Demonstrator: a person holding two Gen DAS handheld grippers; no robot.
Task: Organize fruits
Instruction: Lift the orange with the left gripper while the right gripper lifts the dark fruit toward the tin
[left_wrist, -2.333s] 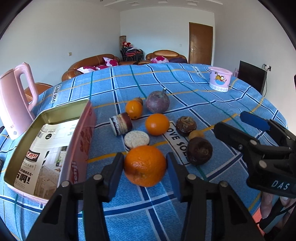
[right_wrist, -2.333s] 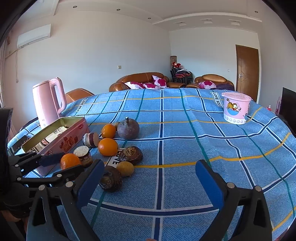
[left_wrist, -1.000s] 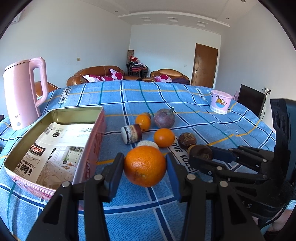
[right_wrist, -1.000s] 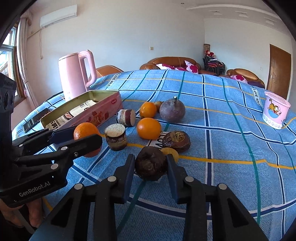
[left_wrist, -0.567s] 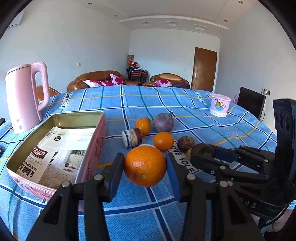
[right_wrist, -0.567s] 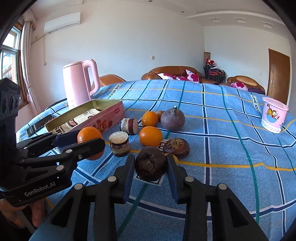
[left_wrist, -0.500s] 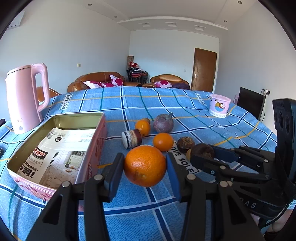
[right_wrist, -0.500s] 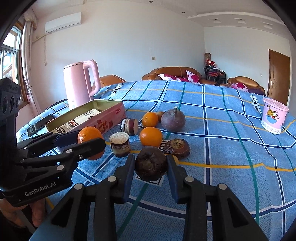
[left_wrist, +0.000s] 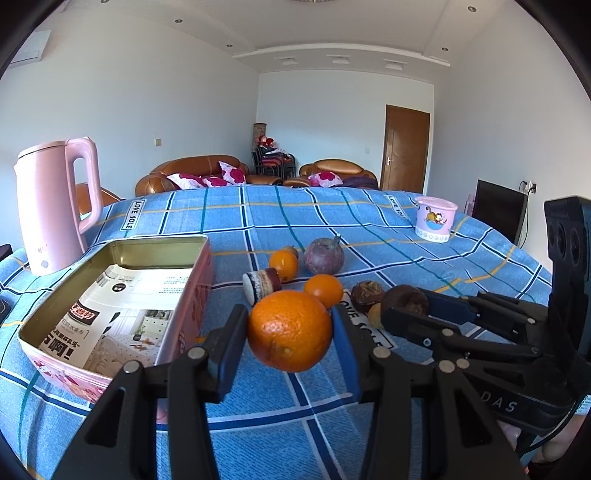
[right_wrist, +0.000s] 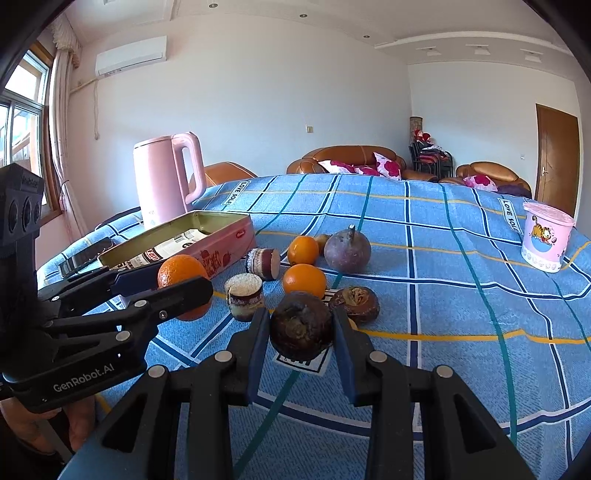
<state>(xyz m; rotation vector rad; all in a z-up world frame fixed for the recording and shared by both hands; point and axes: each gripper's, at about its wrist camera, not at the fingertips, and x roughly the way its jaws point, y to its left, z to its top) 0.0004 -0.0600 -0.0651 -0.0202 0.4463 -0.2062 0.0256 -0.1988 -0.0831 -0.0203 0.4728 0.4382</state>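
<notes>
Fruits lie in a loose cluster on the blue checked tablecloth (left_wrist: 369, 229), just right of the open pink tin (left_wrist: 122, 295), and two more are held up off the cloth. Both pads of the left gripper (left_wrist: 290, 341) press on a large orange (left_wrist: 290, 330), which hangs clear of the cloth close to the tin's near right corner. The right gripper (right_wrist: 301, 334) is closed on a dark wrinkled fruit (right_wrist: 301, 325), carried further right of the tin, beside the first gripper; in the left wrist view this fruit (left_wrist: 404, 301) shows between the blue-padded fingers (left_wrist: 448, 306) reaching in from the right. On the cloth beyond the held orange sit a smaller orange (left_wrist: 323, 290), another small orange (left_wrist: 283, 264) further back, and a round purple fruit with a stem (left_wrist: 324, 255) right of that one. A brown shrivelled fruit (left_wrist: 367, 291) lies right of the nearer small orange, with a small yellow fruit (left_wrist: 375, 315) partly hidden beside it. Two short layered cake-like pieces are nearest the tin: one lying on its side (right_wrist: 264, 262) and one standing upright (right_wrist: 243, 295). The tin holds only a printed sheet (left_wrist: 122, 314) on its floor. A pink kettle (left_wrist: 55, 206) stands behind the tin on its left, and a pink cartoon-printed tub (left_wrist: 434, 218) stands well apart from the tin at the far right of the cloth.
</notes>
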